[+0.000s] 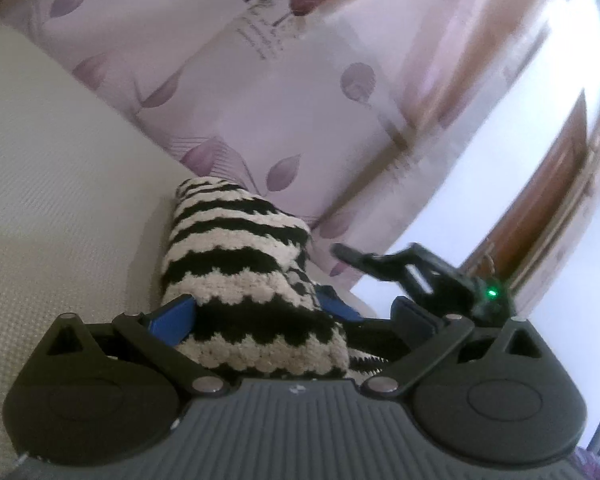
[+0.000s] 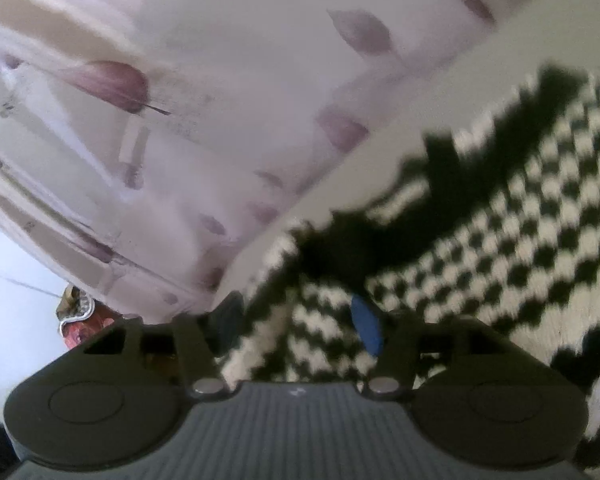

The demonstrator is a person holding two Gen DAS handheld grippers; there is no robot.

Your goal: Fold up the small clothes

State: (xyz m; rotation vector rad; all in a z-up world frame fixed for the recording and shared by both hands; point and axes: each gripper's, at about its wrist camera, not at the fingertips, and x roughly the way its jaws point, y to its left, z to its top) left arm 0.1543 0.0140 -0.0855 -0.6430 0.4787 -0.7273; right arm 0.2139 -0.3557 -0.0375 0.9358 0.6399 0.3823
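Black-and-cream knitted garment (image 1: 244, 280) bunched between the wide-spread fingers of the left gripper (image 1: 292, 316).

The knit lies on a cream textured bed surface (image 1: 60, 200), just beside a leaf-printed purple sheet (image 1: 260, 100). The left blue pads stand apart, not pressing the fabric. In the blurred right wrist view the right gripper (image 2: 300, 320) has its fingers partly spread over the same knit, one blue pad (image 2: 366, 326) touching it; a grip cannot be told.

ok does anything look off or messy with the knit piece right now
Nothing damaged or spilled. The black-and-cream knit garment lies bunched in a thick roll on the cream surface rather than flat, and it spills between the open left tongs. The right tongs sit over its checkered part; that view is blurred.
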